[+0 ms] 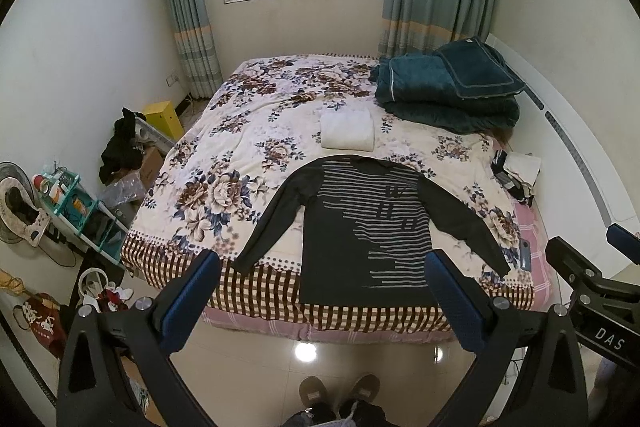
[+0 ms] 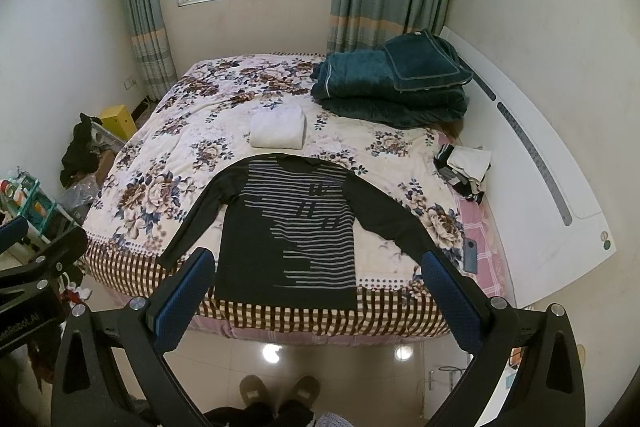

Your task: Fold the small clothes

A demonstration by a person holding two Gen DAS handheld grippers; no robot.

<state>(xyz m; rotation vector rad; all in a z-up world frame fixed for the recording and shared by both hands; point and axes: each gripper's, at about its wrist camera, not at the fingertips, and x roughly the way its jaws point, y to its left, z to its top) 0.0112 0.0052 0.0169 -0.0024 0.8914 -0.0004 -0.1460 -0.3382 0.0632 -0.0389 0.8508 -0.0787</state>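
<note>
A dark long-sleeved shirt with grey stripes (image 1: pixel 360 227) lies flat, sleeves spread, at the near end of the floral bed (image 1: pixel 256 115). It also shows in the right wrist view (image 2: pixel 296 231). My left gripper (image 1: pixel 324 267) is open and empty, held above the floor in front of the shirt's hem. My right gripper (image 2: pixel 318 265) is open and empty, likewise short of the bed's near edge. A folded white garment (image 1: pixel 347 133) lies beyond the shirt's collar, also in the right wrist view (image 2: pixel 277 133).
A stack of teal bedding (image 1: pixel 448 87) sits at the bed's far right. A small pile of clothes (image 1: pixel 516 175) and a phone (image 1: pixel 526 254) lie on the right edge. Clutter and a shelf (image 1: pixel 76 211) stand left of the bed. My slippers (image 1: pixel 340 391) are on the tiled floor.
</note>
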